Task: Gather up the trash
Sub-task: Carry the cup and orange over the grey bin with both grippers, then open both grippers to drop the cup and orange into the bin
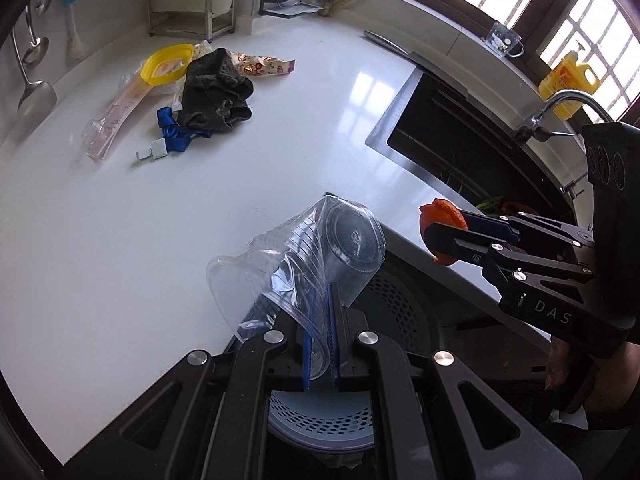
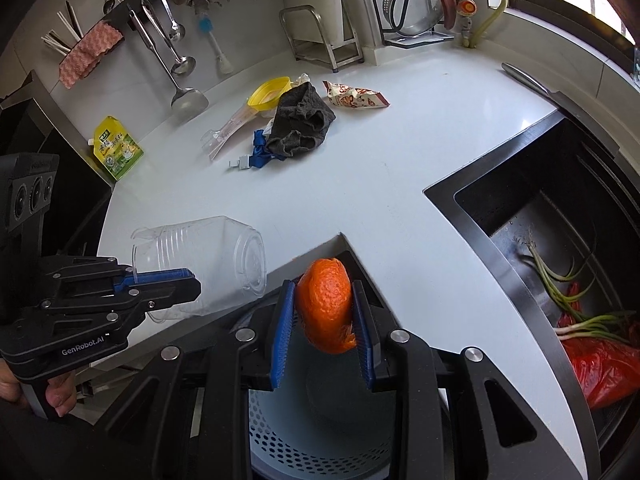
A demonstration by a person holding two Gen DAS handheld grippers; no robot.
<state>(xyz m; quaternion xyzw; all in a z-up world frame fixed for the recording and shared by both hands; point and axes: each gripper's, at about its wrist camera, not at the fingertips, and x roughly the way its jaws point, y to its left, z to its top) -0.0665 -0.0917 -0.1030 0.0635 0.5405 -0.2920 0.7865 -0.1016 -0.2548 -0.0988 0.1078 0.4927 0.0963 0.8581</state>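
Observation:
My left gripper (image 1: 322, 336) is shut on the wall of a clear plastic cup (image 1: 304, 256), held on its side above a perforated light-blue trash bin (image 1: 320, 424). The cup also shows in the right wrist view (image 2: 200, 256), with the left gripper (image 2: 180, 280) on it. My right gripper (image 2: 323, 312) is shut on an orange peel (image 2: 326, 304) over the same bin (image 2: 320, 432). In the left wrist view the right gripper (image 1: 440, 236) holds the peel (image 1: 442, 216) to the right of the cup.
On the white counter (image 2: 360, 184) far back lie a dark grey rag (image 2: 300, 124), a yellow lid (image 2: 269, 92), a snack wrapper (image 2: 354, 100), a blue strap (image 2: 264, 152), a clear plastic package (image 2: 228, 132) and a green pouch (image 2: 116, 148). The sink (image 2: 560, 240) at right holds scallions and a red bag (image 2: 600, 364).

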